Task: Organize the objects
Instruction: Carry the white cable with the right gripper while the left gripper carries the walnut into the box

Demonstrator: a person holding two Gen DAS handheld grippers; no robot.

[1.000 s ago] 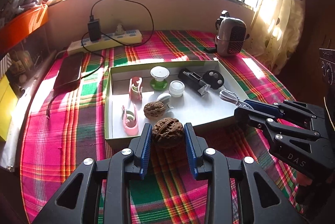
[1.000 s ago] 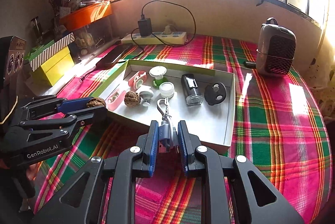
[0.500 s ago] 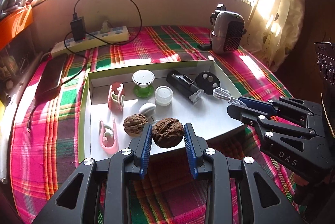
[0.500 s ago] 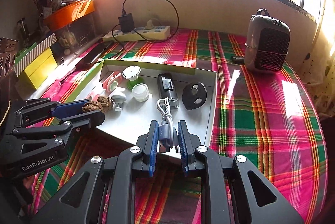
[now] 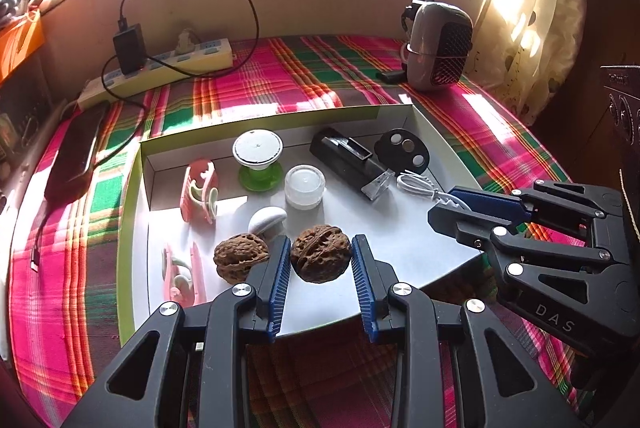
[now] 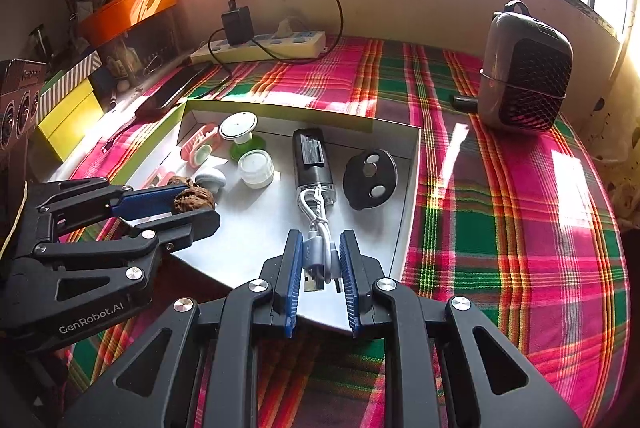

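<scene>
Both hand-held grippers hang over the near edge of a shallow white cardboard tray with a lime-green rim [image 5: 134,195]. Left hand-held gripper [image 5: 320,260]: its blue-padded fingers are clamped on a brown, wrinkled walnut [image 5: 320,252], held above the tray floor. Right hand-held gripper [image 6: 319,260]: closed tight on the grey USB plug of a short white charging cable [image 6: 316,228], whose loop trails ahead onto the tray.

Just left of the left gripper's fingers a second brown walnut [image 5: 240,256] lies on the tray floor, and beyond it sits a small white mushroom-shaped knob [image 5: 267,220]. Further left are two pink plastic clips [image 5: 199,191], one nearer, one farther. Ahead stand a white-topped green suction stand [image 5: 258,159] and a small white round jar [image 5: 305,185].

Straight ahead of the right gripper lies a black oblong device with a clear end [image 6: 313,163], touching the cable loop; a black oval disc with three pale spots [image 6: 371,173] rests just to its right.

The tray sits on a table under a pink, green and red plaid cloth [image 6: 500,207]. Far ahead, by the wall, a pale power strip [image 6: 260,45] carries a black charger, and off to the right stands a grey mesh-fronted heater [image 6: 524,83].
</scene>
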